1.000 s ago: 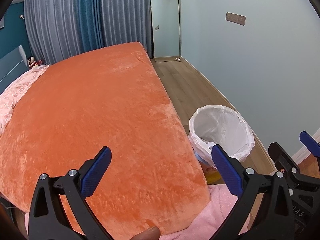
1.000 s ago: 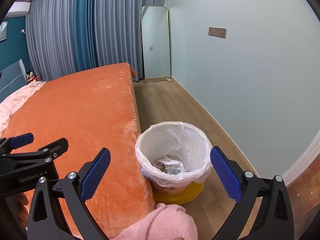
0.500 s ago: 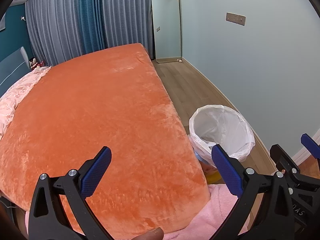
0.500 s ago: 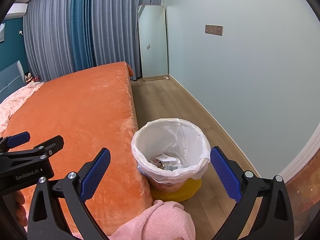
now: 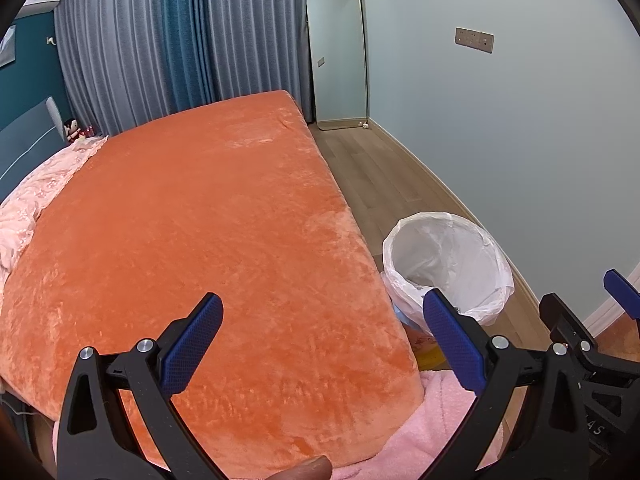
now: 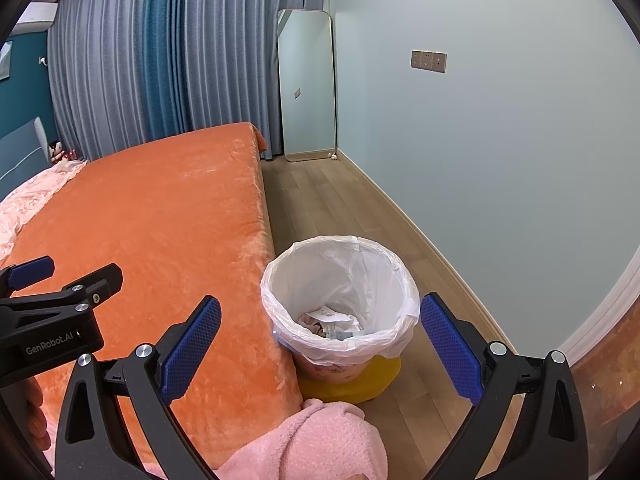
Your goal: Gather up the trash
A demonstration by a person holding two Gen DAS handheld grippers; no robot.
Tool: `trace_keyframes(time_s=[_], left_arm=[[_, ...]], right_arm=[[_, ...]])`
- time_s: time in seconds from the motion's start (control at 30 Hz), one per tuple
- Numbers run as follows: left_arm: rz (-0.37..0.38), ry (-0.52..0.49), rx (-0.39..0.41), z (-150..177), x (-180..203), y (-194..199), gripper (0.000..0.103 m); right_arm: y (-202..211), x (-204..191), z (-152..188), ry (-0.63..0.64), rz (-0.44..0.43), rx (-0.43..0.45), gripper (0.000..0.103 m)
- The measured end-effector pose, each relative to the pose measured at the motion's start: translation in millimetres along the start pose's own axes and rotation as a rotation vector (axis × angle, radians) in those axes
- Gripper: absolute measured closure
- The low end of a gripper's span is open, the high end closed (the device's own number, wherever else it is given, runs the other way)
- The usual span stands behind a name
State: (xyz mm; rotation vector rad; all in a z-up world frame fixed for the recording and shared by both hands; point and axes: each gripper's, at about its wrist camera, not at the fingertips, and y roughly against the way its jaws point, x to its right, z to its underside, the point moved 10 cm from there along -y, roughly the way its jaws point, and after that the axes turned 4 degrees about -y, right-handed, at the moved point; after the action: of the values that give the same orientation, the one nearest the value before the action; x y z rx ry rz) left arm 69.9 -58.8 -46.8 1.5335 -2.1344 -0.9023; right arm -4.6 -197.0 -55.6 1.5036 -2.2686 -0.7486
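Observation:
A yellow trash bin lined with a white plastic bag [image 6: 340, 276] stands on the floor by the bed's corner; it also shows in the left wrist view [image 5: 448, 260]. Crumpled paper trash [image 6: 332, 320] lies at its bottom. My right gripper [image 6: 320, 344] is open and empty, hovering just before and above the bin. My left gripper [image 5: 320, 340] is open and empty over the orange bedspread [image 5: 192, 240], to the left of the bin; it shows in the right wrist view [image 6: 60, 288]. No loose trash shows on the bed.
The bed fills the left with a pink quilt [image 5: 36, 200] at its far left. A pink fluffy sleeve [image 6: 320, 440] is below the grippers. A wooden floor strip [image 6: 320, 200] runs between bed and pale wall to a leaning mirror [image 6: 306, 84] and curtains.
Both grippers have drawn back and risen slightly; the bin has shifted a little lower and left in the right wrist view. Both stay open and empty.

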Motion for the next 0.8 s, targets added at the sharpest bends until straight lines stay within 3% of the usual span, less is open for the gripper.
trace_keyframes(time_s=[0.8], left_arm=[[-0.016,-0.003,-0.001,2.0,0.2,-3.4,0.007]], right_arm=[[-4.2,-1.4,1.4,0.002,0.001,0.000,0.007]])
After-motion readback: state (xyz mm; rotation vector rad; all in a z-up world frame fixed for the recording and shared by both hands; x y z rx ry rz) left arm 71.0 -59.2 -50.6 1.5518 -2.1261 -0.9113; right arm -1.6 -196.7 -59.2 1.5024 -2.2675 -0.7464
